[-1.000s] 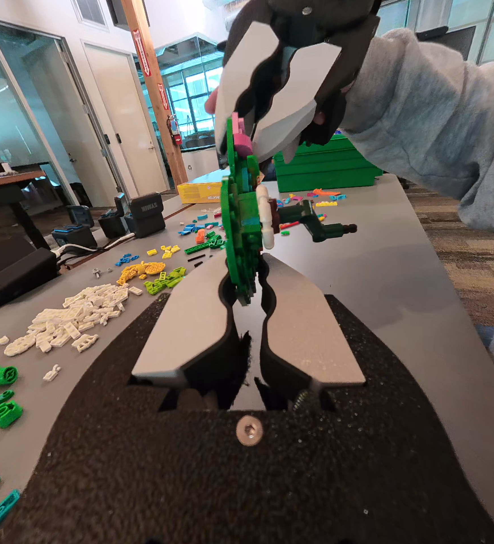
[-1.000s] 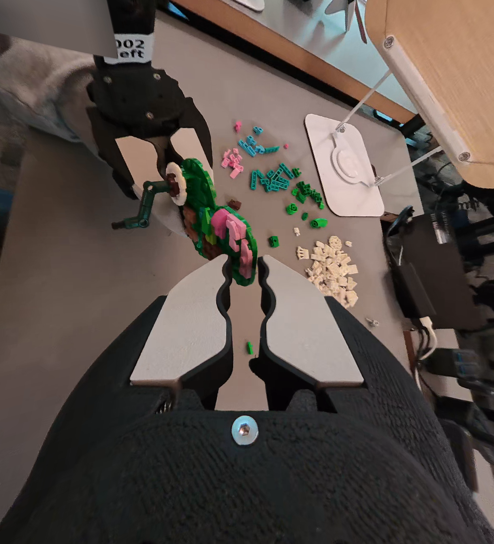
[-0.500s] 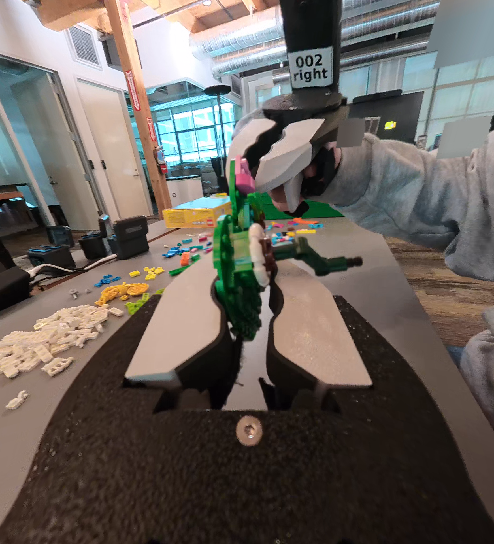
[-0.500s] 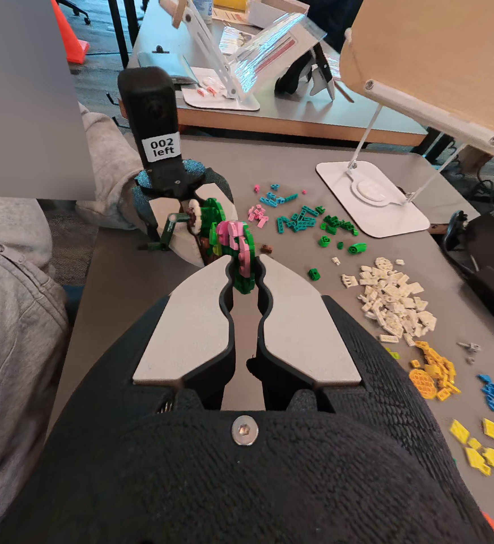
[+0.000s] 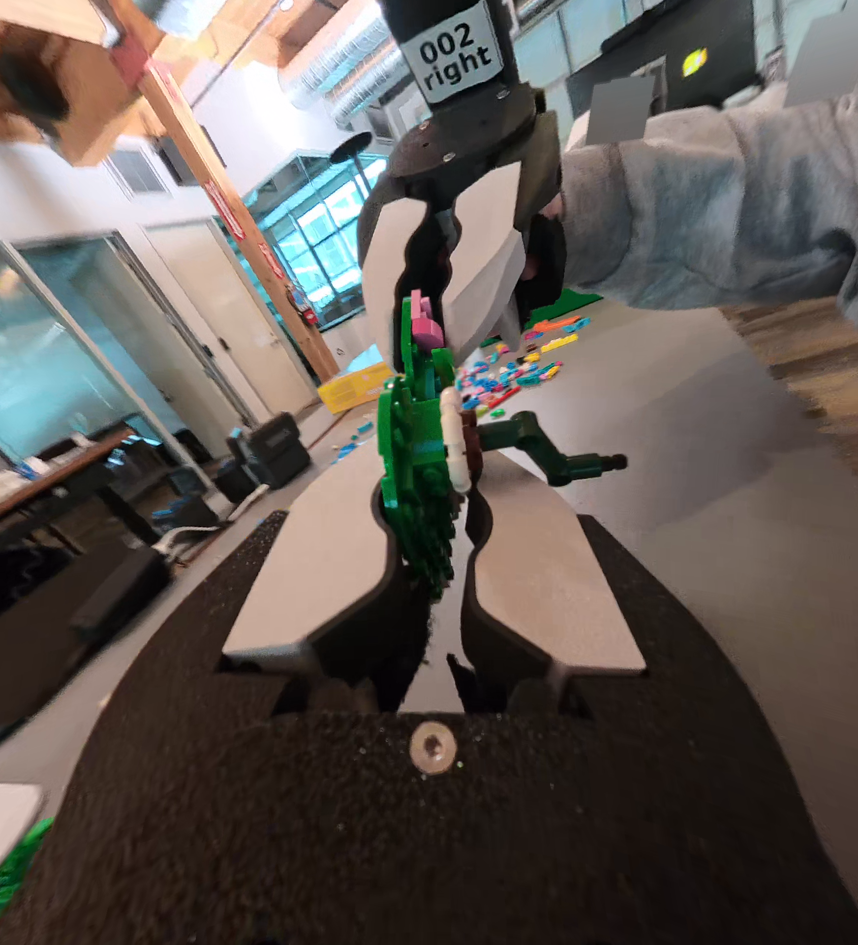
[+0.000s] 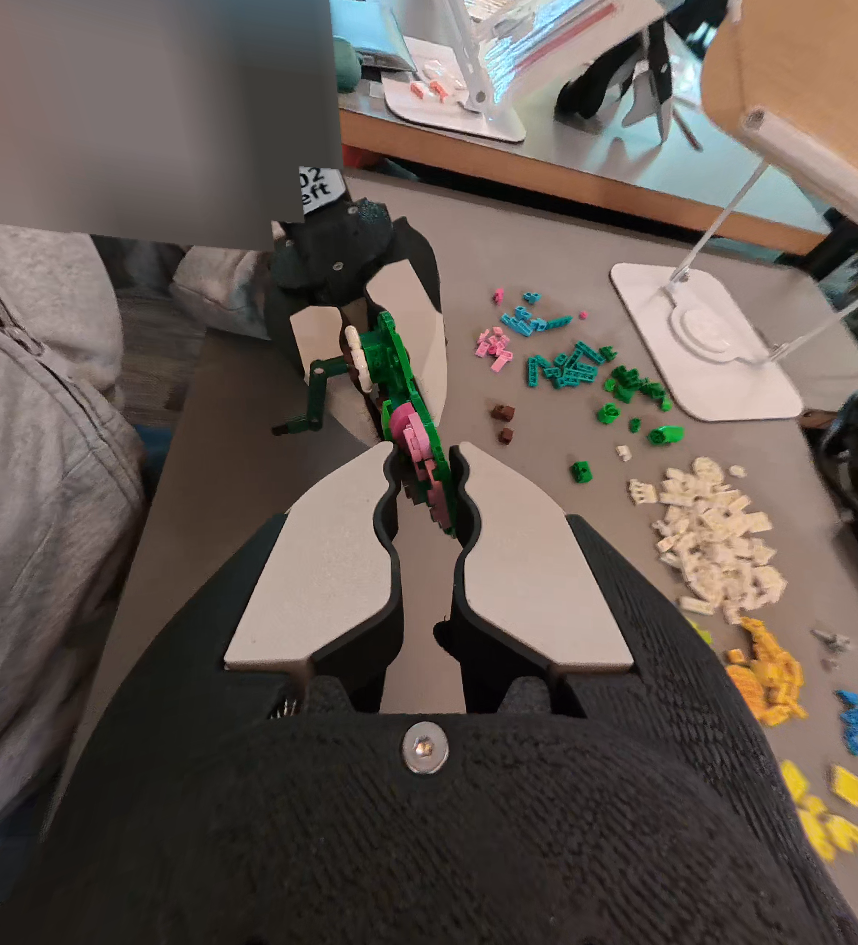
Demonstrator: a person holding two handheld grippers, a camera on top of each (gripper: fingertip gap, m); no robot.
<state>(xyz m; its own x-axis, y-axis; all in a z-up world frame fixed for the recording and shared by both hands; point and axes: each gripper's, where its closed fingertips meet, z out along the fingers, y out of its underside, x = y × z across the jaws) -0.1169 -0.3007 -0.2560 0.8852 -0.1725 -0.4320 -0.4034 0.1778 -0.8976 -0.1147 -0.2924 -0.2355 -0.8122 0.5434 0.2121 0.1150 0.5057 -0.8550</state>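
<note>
Over a grey table (image 6: 243,460) strewn with sorted loose bricks (image 6: 713,542), the left gripper (image 5: 424,503) and right gripper (image 6: 422,460) each clamp opposite edges of the green brick disc (image 6: 391,368), so both should keep steady, even pressure clear of its dark green crank (image 5: 544,450)

Brick model (image 6: 406,409) up off the tabletop (image 6: 243,460), one end between left gripper (image 5: 424,503) jaws, other end between right gripper (image 6: 424,460) jaws, grippers facing each other. Crank (image 5: 544,450) sticks out sideways from model. Loose brick piles (image 6: 713,542) on tabletop right of model in right wrist view; stand base (image 6: 698,337) behind them
</note>
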